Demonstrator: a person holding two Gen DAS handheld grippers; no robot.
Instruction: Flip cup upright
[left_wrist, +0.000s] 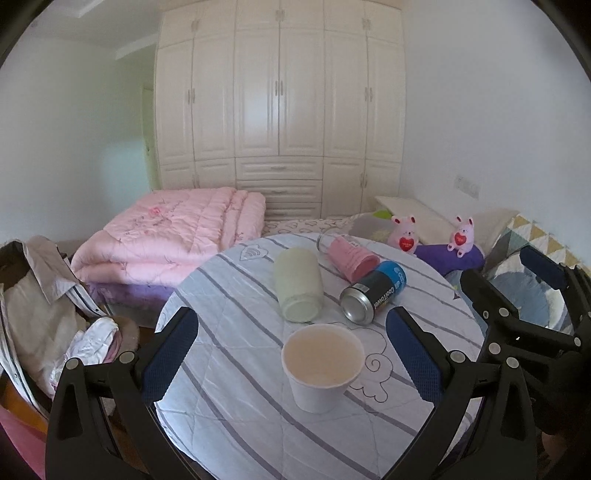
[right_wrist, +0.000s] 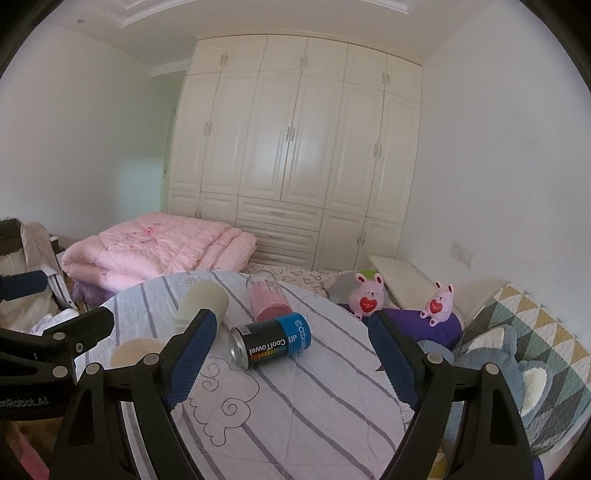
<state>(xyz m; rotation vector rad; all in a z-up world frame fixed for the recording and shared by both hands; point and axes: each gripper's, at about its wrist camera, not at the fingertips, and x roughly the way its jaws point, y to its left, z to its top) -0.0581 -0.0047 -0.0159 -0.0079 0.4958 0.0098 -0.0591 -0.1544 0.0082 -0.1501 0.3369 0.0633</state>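
A white paper cup (left_wrist: 321, 365) stands upright on the round table (left_wrist: 221, 406), mouth up; its rim also shows in the right wrist view (right_wrist: 135, 350). My left gripper (left_wrist: 291, 354) is open, its blue pads (left_wrist: 171, 354) on either side of the cup and apart from it. A pale green cup (left_wrist: 298, 284) lies on its side behind it. A pink cup (left_wrist: 351, 256) and a black and blue can (left_wrist: 373, 291) lie on their sides too. My right gripper (right_wrist: 291, 354) is open and empty, with the can (right_wrist: 271, 343) between its pads, just beyond the tips.
The table has a striped white cloth (right_wrist: 295, 406). A folded pink quilt (left_wrist: 166, 240) lies on the bed behind. Two pink plush toys (right_wrist: 367, 299) sit on a purple cushion at the right. Clothes (left_wrist: 44, 302) are piled at the left. A white wardrobe (left_wrist: 277, 92) fills the back wall.
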